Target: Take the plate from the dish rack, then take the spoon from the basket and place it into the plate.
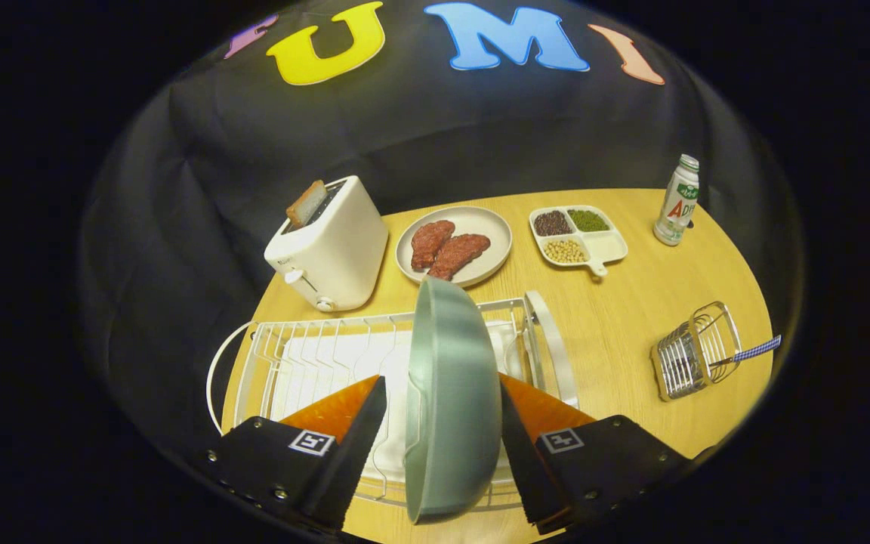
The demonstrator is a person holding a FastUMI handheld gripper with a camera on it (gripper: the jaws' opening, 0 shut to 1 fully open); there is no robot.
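A pale green round plate (454, 400) is seen standing on edge in the white wire dish rack (314, 355), between the gripper (442, 423) fingers; whether the jaws are clamped on it cannot be told.

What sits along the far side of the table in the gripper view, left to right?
Toaster with a slice of bread → round plate of meat → divided dish of beans → bottle. Nearer, the gripper straddles the green plate in the dish rack.

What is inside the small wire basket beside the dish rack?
The small wire basket lies tipped; a spoon's blue checked handle sticks out. The spoon's bowl is hidden by the wires.
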